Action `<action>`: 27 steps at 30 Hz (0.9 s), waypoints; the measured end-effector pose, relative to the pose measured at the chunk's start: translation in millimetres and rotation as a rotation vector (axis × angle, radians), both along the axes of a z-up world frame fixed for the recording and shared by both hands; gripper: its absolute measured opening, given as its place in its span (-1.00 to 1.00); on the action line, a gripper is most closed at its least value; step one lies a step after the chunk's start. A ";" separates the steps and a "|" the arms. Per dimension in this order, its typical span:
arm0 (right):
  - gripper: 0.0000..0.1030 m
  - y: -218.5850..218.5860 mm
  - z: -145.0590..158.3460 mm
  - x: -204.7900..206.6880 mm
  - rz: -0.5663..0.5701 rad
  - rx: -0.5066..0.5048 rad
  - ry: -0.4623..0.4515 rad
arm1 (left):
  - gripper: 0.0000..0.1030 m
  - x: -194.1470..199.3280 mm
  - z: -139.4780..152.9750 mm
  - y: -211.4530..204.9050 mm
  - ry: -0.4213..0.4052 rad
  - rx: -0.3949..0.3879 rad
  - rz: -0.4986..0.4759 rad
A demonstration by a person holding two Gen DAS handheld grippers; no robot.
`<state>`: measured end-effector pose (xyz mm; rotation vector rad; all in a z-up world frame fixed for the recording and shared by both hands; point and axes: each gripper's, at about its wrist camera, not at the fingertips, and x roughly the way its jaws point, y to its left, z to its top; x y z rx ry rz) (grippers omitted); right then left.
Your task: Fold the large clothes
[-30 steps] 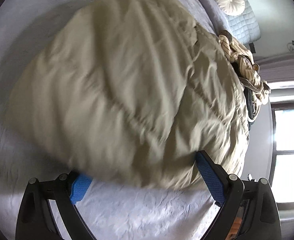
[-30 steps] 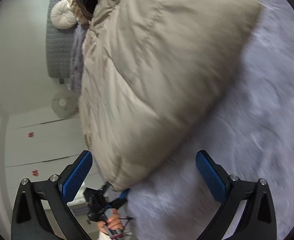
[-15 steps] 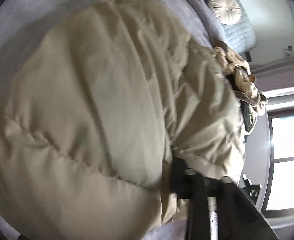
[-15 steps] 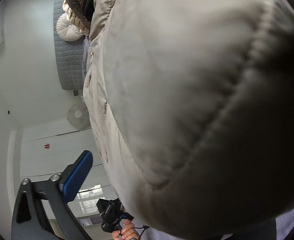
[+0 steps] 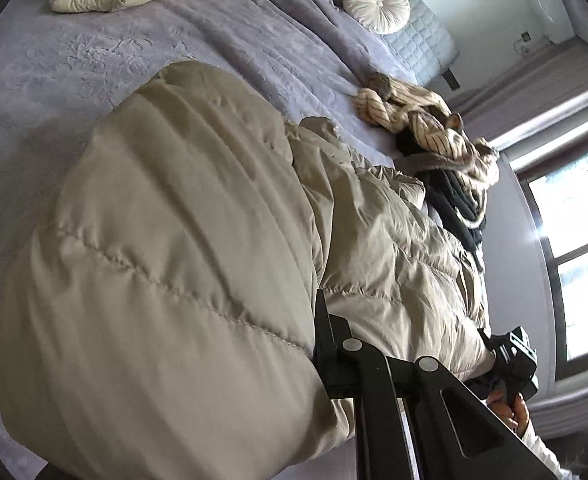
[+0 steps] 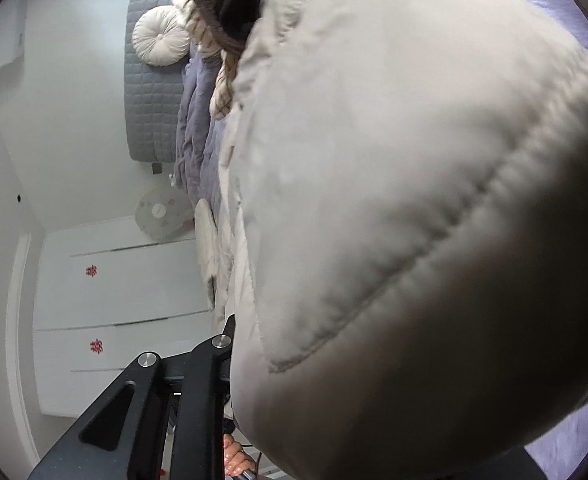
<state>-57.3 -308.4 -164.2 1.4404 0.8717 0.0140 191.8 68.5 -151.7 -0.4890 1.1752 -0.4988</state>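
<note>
Two grippers have just squeezed shut on one big puffy coat (image 5: 165, 264). It is tan, soft and shiny, with stitched lines that make fat pillows. The left gripper (image 5: 320, 344) pinches its hem, and the right gripper (image 6: 229, 360) pinches its other edge. The coat bulges above the fuzzy purple bed (image 5: 53, 80).

Both the left gripper (image 5: 318, 344) and right gripper (image 6: 233, 364) have just been closing, jaws pinching fabric
</note>
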 end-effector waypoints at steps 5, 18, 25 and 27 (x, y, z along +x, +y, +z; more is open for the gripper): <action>-0.53 14.2 10.5 -35.9 0.023 0.013 0.035 | -0.70 -43.7 0.7 14.8 0.050 0.028 -0.046; -0.49 37.9 -18.6 -105.7 -0.009 0.060 0.191 | -0.61 -130.1 -45.0 49.0 0.229 0.117 -0.097; -0.28 45.2 -21.2 -108.2 -0.009 0.036 0.262 | 0.08 -135.2 -63.3 60.3 0.278 0.200 -0.026; -0.10 47.0 -14.7 -107.4 -0.006 0.028 0.299 | 0.16 -138.3 -64.1 63.3 0.287 0.219 -0.019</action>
